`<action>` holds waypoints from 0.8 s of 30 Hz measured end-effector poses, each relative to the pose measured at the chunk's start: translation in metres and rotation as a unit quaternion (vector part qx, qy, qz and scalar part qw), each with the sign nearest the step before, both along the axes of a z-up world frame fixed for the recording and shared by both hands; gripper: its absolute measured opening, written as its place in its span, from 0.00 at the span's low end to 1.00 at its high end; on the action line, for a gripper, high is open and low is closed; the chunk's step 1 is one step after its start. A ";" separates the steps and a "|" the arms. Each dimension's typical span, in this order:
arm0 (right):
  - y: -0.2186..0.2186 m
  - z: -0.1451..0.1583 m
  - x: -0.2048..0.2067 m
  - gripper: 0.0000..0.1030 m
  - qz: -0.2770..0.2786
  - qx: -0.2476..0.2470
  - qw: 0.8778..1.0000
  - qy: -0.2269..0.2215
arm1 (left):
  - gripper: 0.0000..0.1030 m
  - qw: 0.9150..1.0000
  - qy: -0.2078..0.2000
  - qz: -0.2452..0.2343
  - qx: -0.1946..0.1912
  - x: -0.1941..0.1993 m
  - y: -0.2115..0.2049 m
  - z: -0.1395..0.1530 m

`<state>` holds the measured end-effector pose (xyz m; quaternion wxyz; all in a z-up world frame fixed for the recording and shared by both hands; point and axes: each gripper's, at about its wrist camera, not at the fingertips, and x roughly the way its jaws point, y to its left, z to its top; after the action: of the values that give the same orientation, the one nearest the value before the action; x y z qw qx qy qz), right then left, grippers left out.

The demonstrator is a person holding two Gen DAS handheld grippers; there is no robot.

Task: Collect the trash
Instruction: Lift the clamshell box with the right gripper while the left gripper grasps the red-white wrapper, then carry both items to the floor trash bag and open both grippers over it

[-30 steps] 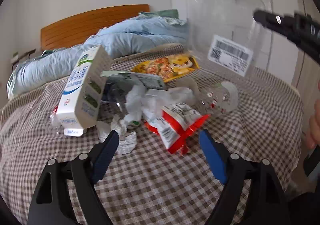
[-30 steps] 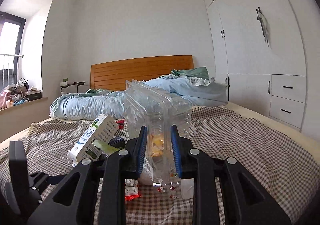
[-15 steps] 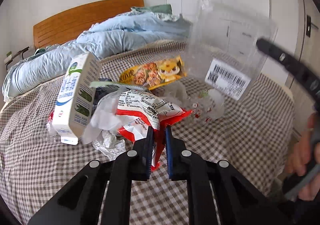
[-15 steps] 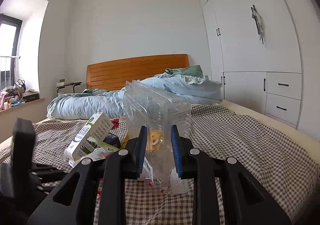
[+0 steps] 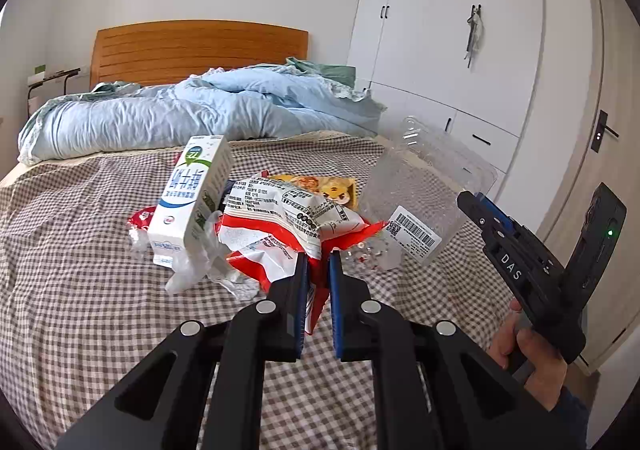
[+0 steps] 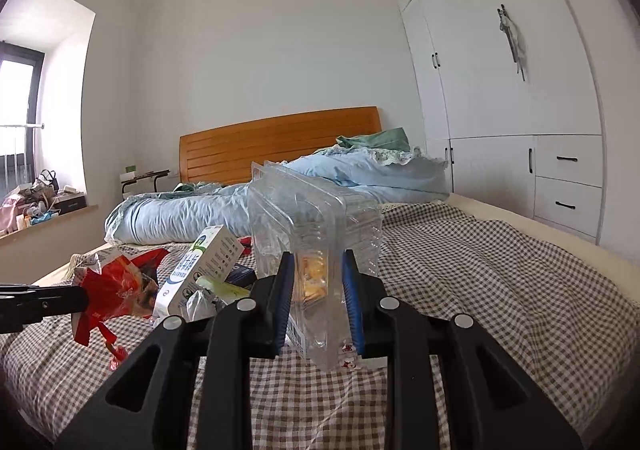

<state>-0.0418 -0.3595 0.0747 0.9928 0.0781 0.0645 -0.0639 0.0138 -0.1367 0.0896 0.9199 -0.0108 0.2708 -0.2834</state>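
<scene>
Both tools are loaded. The left gripper point(image 5: 318, 256) has its blue-padded jaws nearly closed on the lower edge of a crumpled red-and-white printed plastic snack wrapper point(image 5: 288, 221); in the right wrist view the same wrapper point(image 6: 116, 290) hangs clear of the brown-and-white checked bedspread point(image 6: 500, 290), its red tail dangling below the left tool's tip. The right gripper point(image 6: 318, 290) stands partly closed, its pads pressed on either side of a clear ribbed plastic clamshell food box point(image 6: 316, 226) bearing a white barcode label point(image 5: 414, 228). The box is held upright, long axis roughly vertical, open end up and tilted a little. Relation governing the next move: in the left wrist view the box point(image 5: 424, 189) lies to the right of the wrapper and just beyond it, close by but not touching as far as can be seen. Judgement: if the box serves as the collecting bin, the left hand must carry the wrapper rightward and over the box's rim, then release; the wrapper looks wider than the mouth and may catch on the rim. Remaining litter on the bedspread, nearer the left hand: a white-blue-green milk carton point(image 5: 192, 193) leaning upright, crumpled white plastic film point(image 5: 192, 266) at its foot, a yellow printed packet point(image 5: 320, 185) behind the wrapper.
</scene>
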 end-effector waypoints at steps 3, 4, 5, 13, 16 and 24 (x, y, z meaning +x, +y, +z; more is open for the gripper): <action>-0.014 0.009 -0.037 0.24 -0.018 -0.004 1.000 -0.012 | 0.07 0.999 -0.005 -0.038 -0.009 -0.018 -0.020 0.004; -0.020 0.012 -0.050 0.24 -0.029 -0.011 0.999 -0.012 | 0.07 0.999 -0.005 -0.050 -0.012 -0.024 -0.028 0.004; -0.028 0.013 -0.064 0.24 -0.042 -0.017 0.999 -0.011 | 0.07 0.998 -0.004 -0.061 -0.016 -0.030 -0.038 0.004; -0.097 -0.012 -0.174 0.24 -0.141 -0.045 0.987 0.060 | 0.07 0.985 0.030 -0.167 -0.034 -0.084 -0.119 -0.023; -0.119 -0.034 -0.203 0.24 -0.174 -0.044 0.979 0.094 | 0.07 0.977 0.060 -0.203 -0.027 -0.103 -0.151 -0.043; -0.164 -0.098 -0.267 0.24 -0.257 -0.016 0.948 0.187 | 0.07 0.952 0.107 -0.286 0.029 -0.148 -0.226 -0.092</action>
<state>-0.3083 -0.5232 -0.0233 0.9139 0.0623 0.2255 -0.3317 -0.1338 -0.3629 -0.0019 0.7659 0.0632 0.3675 -0.5238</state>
